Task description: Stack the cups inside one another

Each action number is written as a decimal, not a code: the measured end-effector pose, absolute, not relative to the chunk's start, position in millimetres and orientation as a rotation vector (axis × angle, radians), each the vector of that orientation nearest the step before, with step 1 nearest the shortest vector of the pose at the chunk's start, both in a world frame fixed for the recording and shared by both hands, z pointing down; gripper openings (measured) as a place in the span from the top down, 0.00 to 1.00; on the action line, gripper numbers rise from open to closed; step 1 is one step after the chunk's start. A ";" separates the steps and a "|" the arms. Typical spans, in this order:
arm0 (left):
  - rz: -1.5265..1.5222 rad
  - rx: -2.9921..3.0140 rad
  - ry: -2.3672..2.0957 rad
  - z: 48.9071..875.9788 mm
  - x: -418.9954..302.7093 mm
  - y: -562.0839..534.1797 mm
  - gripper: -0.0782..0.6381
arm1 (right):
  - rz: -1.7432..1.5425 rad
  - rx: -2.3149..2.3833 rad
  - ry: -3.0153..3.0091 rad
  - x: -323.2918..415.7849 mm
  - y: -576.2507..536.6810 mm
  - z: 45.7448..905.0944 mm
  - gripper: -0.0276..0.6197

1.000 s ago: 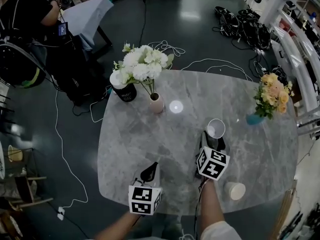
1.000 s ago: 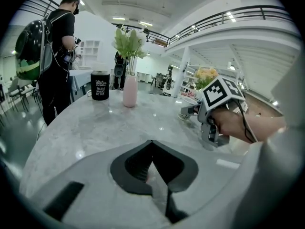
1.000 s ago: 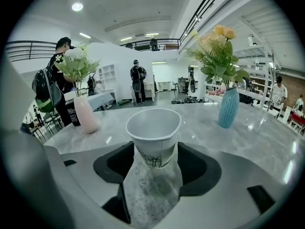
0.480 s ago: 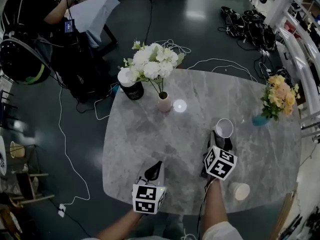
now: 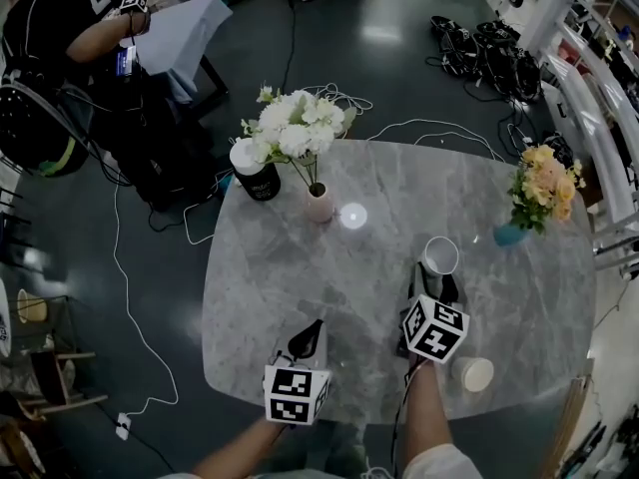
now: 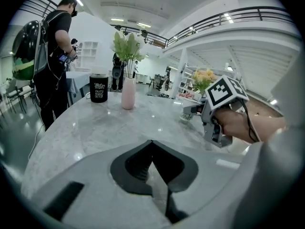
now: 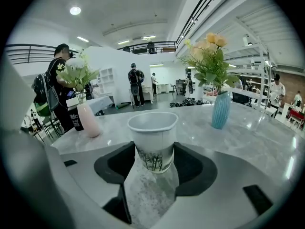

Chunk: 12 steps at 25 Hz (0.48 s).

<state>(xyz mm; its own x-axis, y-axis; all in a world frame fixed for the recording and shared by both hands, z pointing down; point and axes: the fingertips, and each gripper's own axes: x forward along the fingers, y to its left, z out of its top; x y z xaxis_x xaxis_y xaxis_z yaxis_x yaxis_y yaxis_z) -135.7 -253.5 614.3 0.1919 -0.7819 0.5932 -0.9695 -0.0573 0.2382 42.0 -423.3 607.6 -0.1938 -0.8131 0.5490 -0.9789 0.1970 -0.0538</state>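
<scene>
Right gripper (image 7: 152, 163) clamping paper cup (image 7: 152, 140) low, upright, beyond spare cup (image 5: 475, 374), likely for nesting. Left gripper (image 6: 153, 147) hovering left of spare cup, jaws together, empty.

Setting was a large open-plan hall, lab or showroom, shown by mezzanine railing (image 6: 238, 17), cables (image 5: 431, 124) trailing across dark floor (image 5: 329, 53), and white shelving (image 5: 591, 86).
</scene>
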 end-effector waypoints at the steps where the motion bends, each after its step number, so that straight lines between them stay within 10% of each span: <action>1: 0.410 1.887 -1.634 613.2 -133.8 -252.3 0.90 | 0.562 1.671 -2.083 42.1 -420.3 606.0 0.59; 12: 0.377 1.935 -1.631 590.4 -111.4 -233.9 0.90 | 0.564 1.663 -2.122 51.3 -382.7 577.7 0.59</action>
